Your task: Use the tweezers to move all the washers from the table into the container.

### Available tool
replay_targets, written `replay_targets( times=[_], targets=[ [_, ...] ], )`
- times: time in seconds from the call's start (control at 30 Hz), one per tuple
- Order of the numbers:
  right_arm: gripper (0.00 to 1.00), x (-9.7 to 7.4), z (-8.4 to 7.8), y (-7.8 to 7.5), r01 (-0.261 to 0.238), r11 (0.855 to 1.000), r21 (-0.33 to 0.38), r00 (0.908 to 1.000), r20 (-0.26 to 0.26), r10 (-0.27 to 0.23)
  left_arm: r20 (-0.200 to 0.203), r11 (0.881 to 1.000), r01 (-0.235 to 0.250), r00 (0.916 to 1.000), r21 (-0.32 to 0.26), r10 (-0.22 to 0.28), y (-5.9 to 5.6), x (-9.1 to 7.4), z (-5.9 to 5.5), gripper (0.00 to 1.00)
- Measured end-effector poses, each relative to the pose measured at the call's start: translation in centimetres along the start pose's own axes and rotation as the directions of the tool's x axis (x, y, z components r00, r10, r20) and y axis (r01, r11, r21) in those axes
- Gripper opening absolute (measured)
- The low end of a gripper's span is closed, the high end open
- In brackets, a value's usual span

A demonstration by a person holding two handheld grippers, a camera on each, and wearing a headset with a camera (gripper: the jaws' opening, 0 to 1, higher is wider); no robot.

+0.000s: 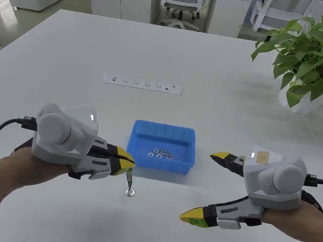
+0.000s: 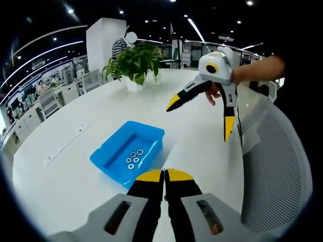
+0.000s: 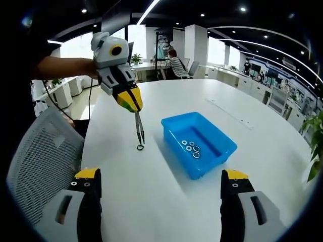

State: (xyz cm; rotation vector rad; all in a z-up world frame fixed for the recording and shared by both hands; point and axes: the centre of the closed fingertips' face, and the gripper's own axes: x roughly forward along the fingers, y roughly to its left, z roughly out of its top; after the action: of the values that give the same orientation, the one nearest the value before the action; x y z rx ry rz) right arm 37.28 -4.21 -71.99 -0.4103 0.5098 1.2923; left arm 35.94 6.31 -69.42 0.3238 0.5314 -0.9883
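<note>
My left gripper point(image 1: 128, 164) has its yellow-tipped jaws pressed together on the top of the slim metal tweezers point(image 1: 129, 179). The tweezers hang from it nearly upright, points down. At those points sits one small silver ring washer point(image 1: 130, 192), on or just above the white table point(image 1: 75, 60); I cannot tell whether it has left the surface. My right gripper point(image 1: 206, 186) is spread wide with nothing in it, off at the other side of the tray.

What matters for the next move is that the shallow blue plastic container point(image 1: 176, 166) lies just beyond that washer and a little to my right. Its near wall is close to the tweezers' points. A cluster of like washers point(image 1: 160, 153) lies on its floor. In the right gripper view the ring hangs beside the container's long side, apart from it.

I judge the carry to be short: up over the near wall, then forward and rightward. The left gripper is the nearer one and has the tool. The tweezers should stay upright so the ring clears the rim.
</note>
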Motion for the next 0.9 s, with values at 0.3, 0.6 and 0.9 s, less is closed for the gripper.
replay_targets(
  times=[0.3, 0.6, 0.9],
  targets=[
    [0.99, 0.3, -0.1, 0.2, -0.01, 1.0, 0.001, 0.9999, -0.009, 0.01, 0.008, 1.0, 0.005, 1.0, -0.006, -0.005, 0.2, 0.2, -0.2, 0.05],
    [0.94, 1.0, 0.3, 0.7, -0.056, 0.997, -0.053, 0.9984, -0.004, 0.056, 0.009, 1.0, 0.019, 0.9998, 0.01, -0.019, 0.1, 0.3, -0.2, 0.05],
    [0.85, 2.2, 1.3, 1.5, -0.128, 0.983, -0.134, 0.9915, 0.007, 0.13, -0.006, 0.999, 0.044, 0.999, 0.032, -0.044, 0.0, 0.4, -0.3, 0.05]
  ],
)
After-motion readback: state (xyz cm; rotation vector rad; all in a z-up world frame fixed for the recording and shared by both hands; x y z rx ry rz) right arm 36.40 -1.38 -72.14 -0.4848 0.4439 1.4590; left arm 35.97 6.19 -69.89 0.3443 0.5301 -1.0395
